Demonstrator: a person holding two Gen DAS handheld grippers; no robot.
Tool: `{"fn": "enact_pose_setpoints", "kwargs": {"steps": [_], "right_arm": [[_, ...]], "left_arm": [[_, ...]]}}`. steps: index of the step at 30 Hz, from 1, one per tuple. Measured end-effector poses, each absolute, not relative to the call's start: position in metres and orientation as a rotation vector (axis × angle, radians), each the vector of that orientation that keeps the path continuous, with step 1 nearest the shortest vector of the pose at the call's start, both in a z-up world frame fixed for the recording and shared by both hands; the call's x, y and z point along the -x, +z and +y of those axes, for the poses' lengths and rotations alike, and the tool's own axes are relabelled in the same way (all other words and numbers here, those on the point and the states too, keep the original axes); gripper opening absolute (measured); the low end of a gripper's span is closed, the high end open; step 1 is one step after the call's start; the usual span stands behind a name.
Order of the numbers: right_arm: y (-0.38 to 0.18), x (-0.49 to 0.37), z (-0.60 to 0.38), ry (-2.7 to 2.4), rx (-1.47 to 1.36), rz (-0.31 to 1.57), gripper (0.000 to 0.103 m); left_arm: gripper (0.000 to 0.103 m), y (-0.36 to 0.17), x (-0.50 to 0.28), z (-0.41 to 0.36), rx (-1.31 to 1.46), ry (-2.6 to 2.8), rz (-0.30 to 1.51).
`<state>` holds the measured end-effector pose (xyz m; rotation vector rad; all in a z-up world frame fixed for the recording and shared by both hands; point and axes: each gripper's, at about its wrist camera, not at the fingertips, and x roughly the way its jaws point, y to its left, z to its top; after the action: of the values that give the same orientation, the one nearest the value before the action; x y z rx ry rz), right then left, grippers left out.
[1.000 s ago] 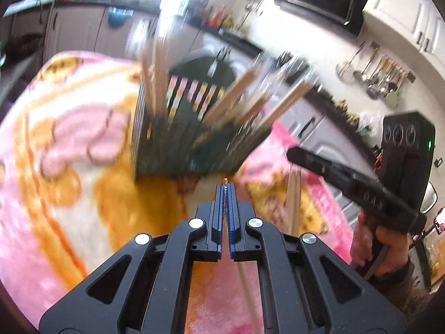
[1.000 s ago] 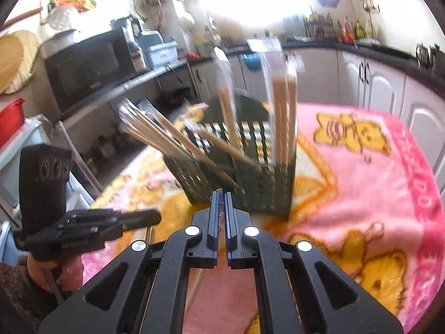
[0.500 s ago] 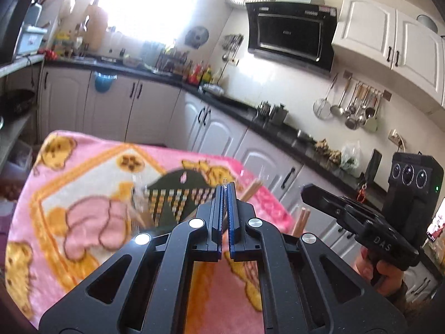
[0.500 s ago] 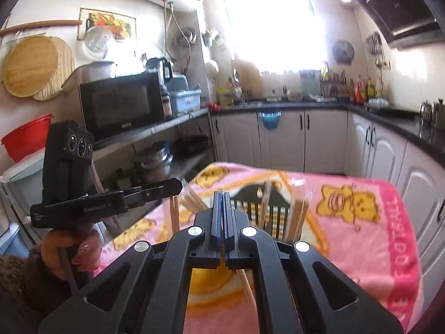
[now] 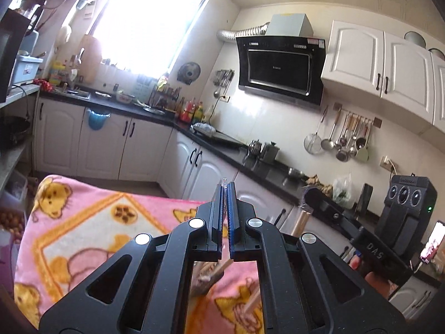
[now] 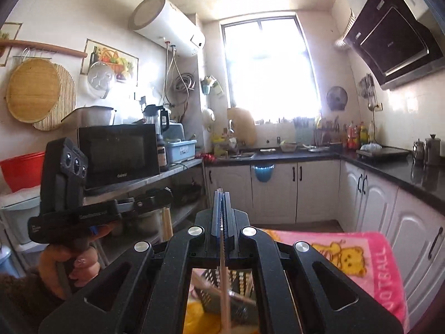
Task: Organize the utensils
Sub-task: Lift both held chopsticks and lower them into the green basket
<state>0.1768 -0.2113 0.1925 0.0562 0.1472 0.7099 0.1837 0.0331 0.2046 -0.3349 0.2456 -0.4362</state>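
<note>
Left claw [image 5: 225, 192] clamped on a chopstick [image 5: 222, 267], stick hung down toward the pink blanket [image 5: 83, 222], right claw [image 6: 221, 198] clamped on a second chopstick [image 6: 224, 284], long axis near upright, above the caddy [image 6: 211, 292]

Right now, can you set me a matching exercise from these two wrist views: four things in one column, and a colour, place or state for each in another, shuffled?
Things:
1. blanket
2. utensil basket
3. microwave
4. right gripper

Descriptions:
A. shut on a thin wooden chopstick
B. black, standing on the shelf by the wall
C. pink with yellow bears
D. dark mesh, low in the right wrist view, seen through the gripper's frame

Pairs: 1-C, 2-D, 3-B, 4-A
</note>
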Motion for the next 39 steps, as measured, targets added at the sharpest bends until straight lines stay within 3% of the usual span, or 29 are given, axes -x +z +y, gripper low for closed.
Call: {"fn": "enact_pose_setpoints", "kwargs": {"steps": [17,31,39], "right_arm": [[0.223,-0.232,-0.202,0.669,-0.095,0.073,0.001],[0.237,-0.264,-0.197,0.646,-0.090,-0.023,0.001],[0.198,-0.285,-0.196,0.632,-0.082,0.048,0.001]], "left_arm": [[0.001,0.242,-0.227,0.046,0.372,-0.368,0.162],[0.001,0.211,-0.268,0.035,0.362,-0.320,0.173],[0.001,0.185,-0.275,0.027,0.321,-0.304,0.181]]}}
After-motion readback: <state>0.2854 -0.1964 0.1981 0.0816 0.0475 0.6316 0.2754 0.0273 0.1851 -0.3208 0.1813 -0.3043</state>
